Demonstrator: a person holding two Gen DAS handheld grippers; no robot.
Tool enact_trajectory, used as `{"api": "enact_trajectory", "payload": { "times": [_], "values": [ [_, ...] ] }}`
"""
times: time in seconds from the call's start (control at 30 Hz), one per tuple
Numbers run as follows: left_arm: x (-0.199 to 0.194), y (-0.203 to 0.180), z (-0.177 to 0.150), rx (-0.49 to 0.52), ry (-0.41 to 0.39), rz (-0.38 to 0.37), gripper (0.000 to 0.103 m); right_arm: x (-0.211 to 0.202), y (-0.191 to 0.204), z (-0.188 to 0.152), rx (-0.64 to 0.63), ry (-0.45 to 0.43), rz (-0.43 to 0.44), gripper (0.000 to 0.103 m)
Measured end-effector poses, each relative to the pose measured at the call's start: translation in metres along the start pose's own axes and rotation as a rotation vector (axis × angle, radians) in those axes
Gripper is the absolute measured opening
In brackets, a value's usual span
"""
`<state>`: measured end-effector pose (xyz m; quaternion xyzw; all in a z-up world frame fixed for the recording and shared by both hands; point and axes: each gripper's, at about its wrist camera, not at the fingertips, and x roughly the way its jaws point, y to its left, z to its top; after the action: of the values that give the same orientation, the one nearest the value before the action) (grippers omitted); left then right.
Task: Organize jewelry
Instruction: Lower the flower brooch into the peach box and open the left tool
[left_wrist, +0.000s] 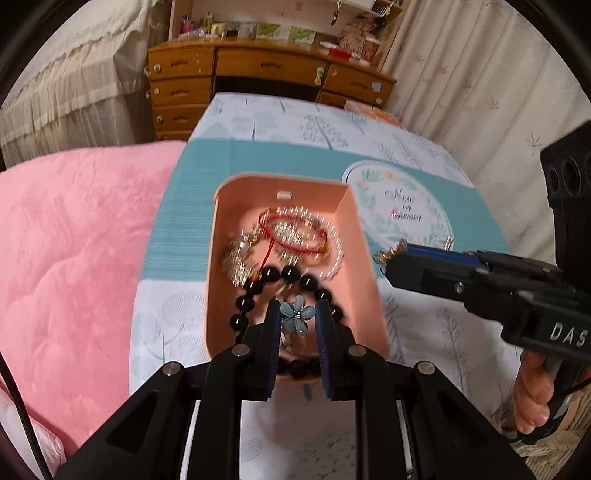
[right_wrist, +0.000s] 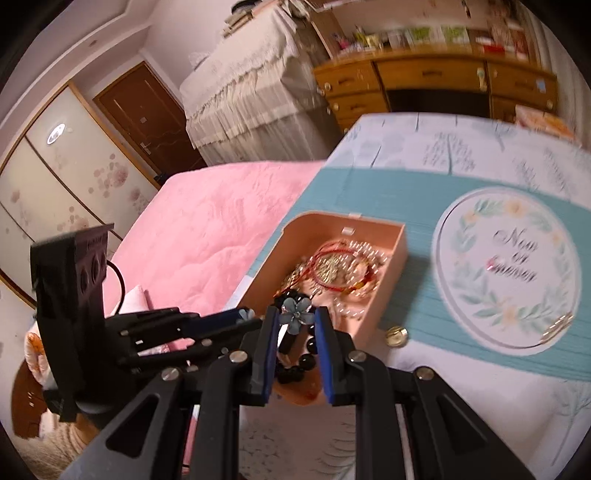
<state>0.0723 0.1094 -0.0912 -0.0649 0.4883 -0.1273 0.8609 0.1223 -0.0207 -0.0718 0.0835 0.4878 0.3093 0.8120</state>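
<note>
Left wrist view: the left gripper (left_wrist: 297, 314) sits at a narrow gap with a blue flower (left_wrist: 297, 316) between its pads, apparently touching both, so it's probably holding it. It hangs over the near end of the pink box (left_wrist: 364, 236), which already has black beads (left_wrist: 288, 274) and a tangle of bracelets in it. The right gripper (left_wrist: 386, 260) reaches in just beside the box's right wall. "DAS" is printed on its body.

Right wrist view: a flower also shows between the right pads, but it's impossible to tell if it's gripped or just lined up behind them. A gold piece (right_wrist: 397, 336) lies on the bedspread (right_wrist: 461, 387) just beside the box. The round print (right_wrist: 506, 266) reads "Now", and the rest is too blurry.

Looks like the drop-off step: next, lower the flower in and open up, then get the gold piece.
</note>
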Motion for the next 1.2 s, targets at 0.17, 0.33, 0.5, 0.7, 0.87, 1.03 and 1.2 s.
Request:
{"api": "enact_trajectory", "payload": {
  "times": [0.17,0.33,0.5,0.7,0.87,1.03,1.2],
  "values": [
    [0.010,0.005,-0.008,0.022,0.032,-0.012,0.016,0.017,0.006,0.000,0.018,0.039,-0.003,0.020],
    [0.008,0.006,-0.011,0.047,0.033,-0.009,0.017,0.028,0.008,0.002,0.038,0.068,-0.005,0.021],
    [0.006,0.004,-0.013,0.072,0.027,-0.011,0.026,0.031,0.008,0.001,0.045,0.077,-0.011,0.021],
    [0.006,0.006,-0.012,0.076,0.032,-0.002,0.026,0.025,0.015,-0.001,0.013,0.056,-0.039,0.021],
    [0.003,0.005,-0.013,0.081,0.022,0.016,0.038,0.027,0.018,-0.005,-0.006,0.075,-0.044,0.023],
    [-0.002,0.008,-0.013,0.073,0.011,0.021,0.042,0.027,0.021,-0.009,-0.017,0.074,-0.057,0.034],
    [-0.005,0.007,-0.014,0.074,0.007,0.027,0.042,0.021,0.023,-0.009,-0.024,0.057,-0.058,0.034]
  ]
}}
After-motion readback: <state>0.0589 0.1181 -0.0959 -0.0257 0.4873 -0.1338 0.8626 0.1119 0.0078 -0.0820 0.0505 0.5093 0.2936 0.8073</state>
